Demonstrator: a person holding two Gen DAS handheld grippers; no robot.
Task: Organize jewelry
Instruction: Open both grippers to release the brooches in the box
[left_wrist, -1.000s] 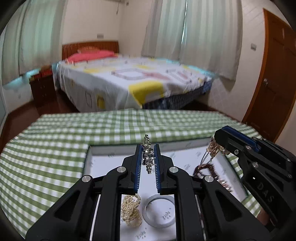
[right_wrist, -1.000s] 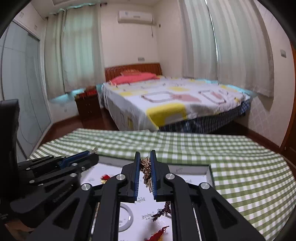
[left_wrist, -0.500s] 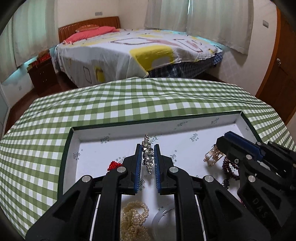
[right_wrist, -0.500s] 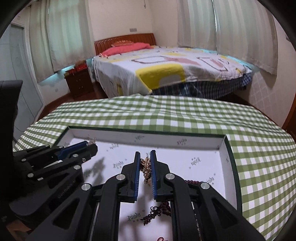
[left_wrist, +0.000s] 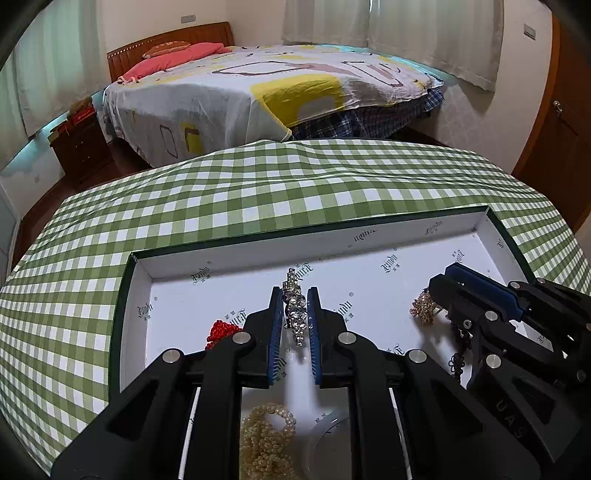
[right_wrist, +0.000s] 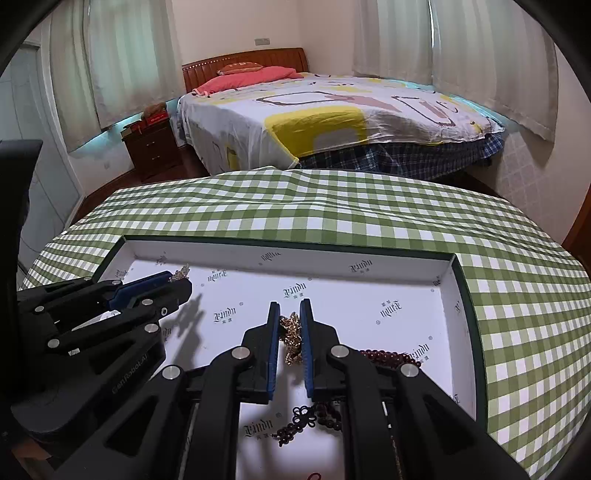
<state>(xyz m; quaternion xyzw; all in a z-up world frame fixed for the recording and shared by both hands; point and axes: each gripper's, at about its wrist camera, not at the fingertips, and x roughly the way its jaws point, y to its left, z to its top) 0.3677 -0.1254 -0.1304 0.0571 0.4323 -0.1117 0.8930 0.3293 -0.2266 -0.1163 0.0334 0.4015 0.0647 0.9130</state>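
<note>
A shallow white tray (left_wrist: 236, 258) with a dark green rim lies on the green checked tablecloth; it also shows in the right wrist view (right_wrist: 369, 266). My left gripper (left_wrist: 294, 295) is shut on a silver rhinestone piece (left_wrist: 295, 310), held low over the tray's middle. My right gripper (right_wrist: 290, 308) is shut on a gold chain piece (right_wrist: 291, 336), low over the tray's right half; the chain also shows in the left wrist view (left_wrist: 423, 310). In the tray lie a red bead piece (left_wrist: 218, 330), a pearl strand (left_wrist: 266, 435), a white bangle (left_wrist: 325, 439) and dark red beads (right_wrist: 391, 358).
The checked cloth (left_wrist: 258, 184) covers the table around the tray. Beyond the table stand a bed (left_wrist: 277, 85), a wooden nightstand (left_wrist: 79, 147) and a brown door (left_wrist: 554, 122) at the right. A dark knotted cord (right_wrist: 304, 411) lies under the right gripper.
Both grippers have tipped downward and come lower over the tray with their pieces still held. The tray floor now fills much more of both views.
</note>
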